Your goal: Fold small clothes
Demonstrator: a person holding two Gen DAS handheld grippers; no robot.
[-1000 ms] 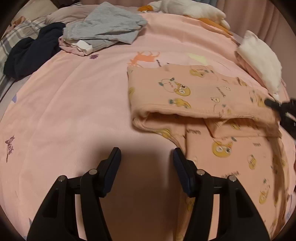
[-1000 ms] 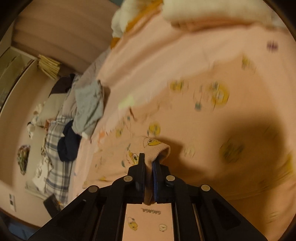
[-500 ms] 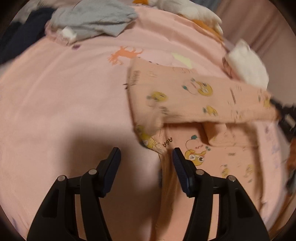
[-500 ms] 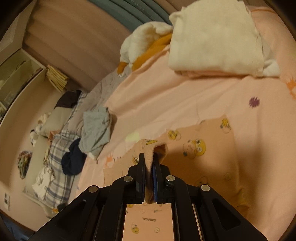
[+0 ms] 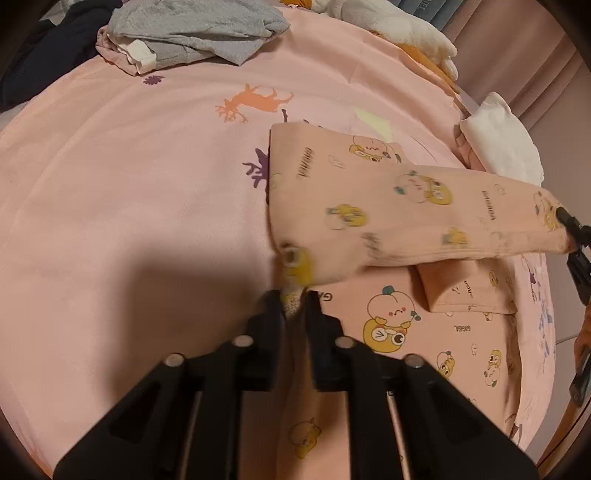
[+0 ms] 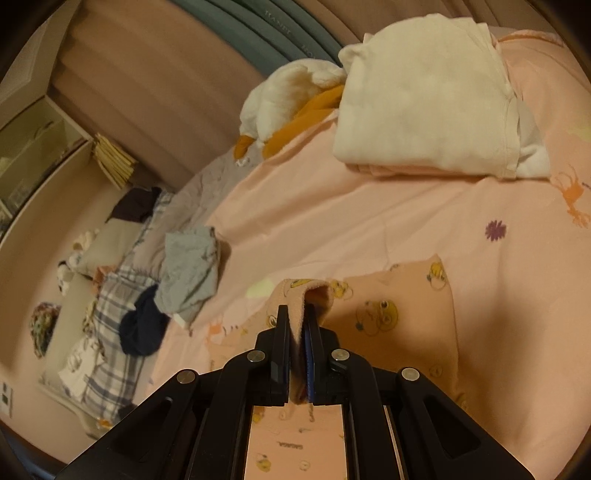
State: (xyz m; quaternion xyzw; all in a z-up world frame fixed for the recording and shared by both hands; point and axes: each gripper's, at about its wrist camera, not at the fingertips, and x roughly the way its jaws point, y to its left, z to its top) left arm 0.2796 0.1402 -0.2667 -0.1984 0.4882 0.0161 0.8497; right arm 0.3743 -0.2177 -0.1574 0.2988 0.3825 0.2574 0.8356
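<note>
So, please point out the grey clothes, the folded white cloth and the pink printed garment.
grey clothes (image 5: 199,29), left wrist view, on the middle of the top grey piece.
folded white cloth (image 6: 428,99), right wrist view, on its flat top face.
pink printed garment (image 5: 388,206), left wrist view, on the lifted folded layer.

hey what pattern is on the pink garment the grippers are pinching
Yellow cartoon chick-like characters with small dark lettering on the pink garment; clearest in the left wrist view.

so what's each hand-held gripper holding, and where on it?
Both hold the pink cartoon-print garment. Left hand-held gripper is closing on its near folded corner; right hand-held gripper pinches the raised fabric edge at the far end.
</note>
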